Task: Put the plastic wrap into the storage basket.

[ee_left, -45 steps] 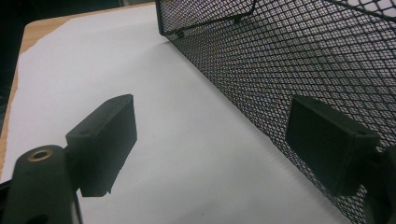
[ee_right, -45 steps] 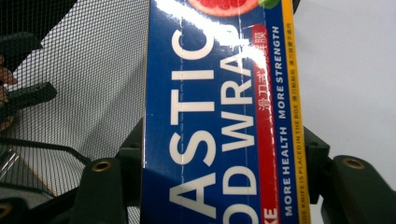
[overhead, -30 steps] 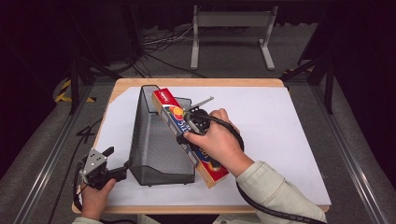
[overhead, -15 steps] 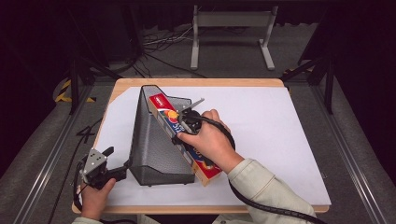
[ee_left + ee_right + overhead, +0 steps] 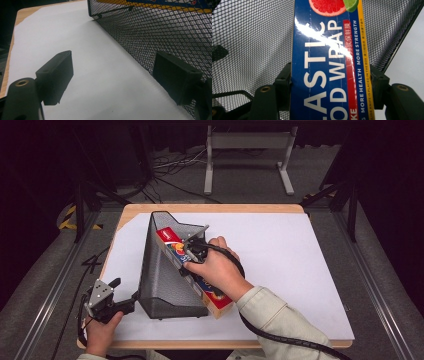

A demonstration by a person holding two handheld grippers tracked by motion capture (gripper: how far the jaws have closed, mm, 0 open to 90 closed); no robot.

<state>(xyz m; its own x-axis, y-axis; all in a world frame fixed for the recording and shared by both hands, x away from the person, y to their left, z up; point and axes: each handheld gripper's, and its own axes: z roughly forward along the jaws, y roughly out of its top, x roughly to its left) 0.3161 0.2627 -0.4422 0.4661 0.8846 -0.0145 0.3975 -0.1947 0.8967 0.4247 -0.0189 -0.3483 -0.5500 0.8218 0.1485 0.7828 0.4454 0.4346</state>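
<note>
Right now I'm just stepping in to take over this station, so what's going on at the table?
A person is working with a hand-held gripper in each hand. The right hand-held gripper is shut on a long box of plastic food wrap, angling it into a black mesh file holder on the white-covered table; the box's near end sticks out past the holder. The left hand-held gripper is open, its right jaw against the holder's mesh wall, gripping nothing.

The long blue food wrap box [image 5: 200, 277] with fruit pictures lies slanted, far end inside the black mesh file holder [image 5: 165, 270], near end poking out past the holder's open side.
</note>
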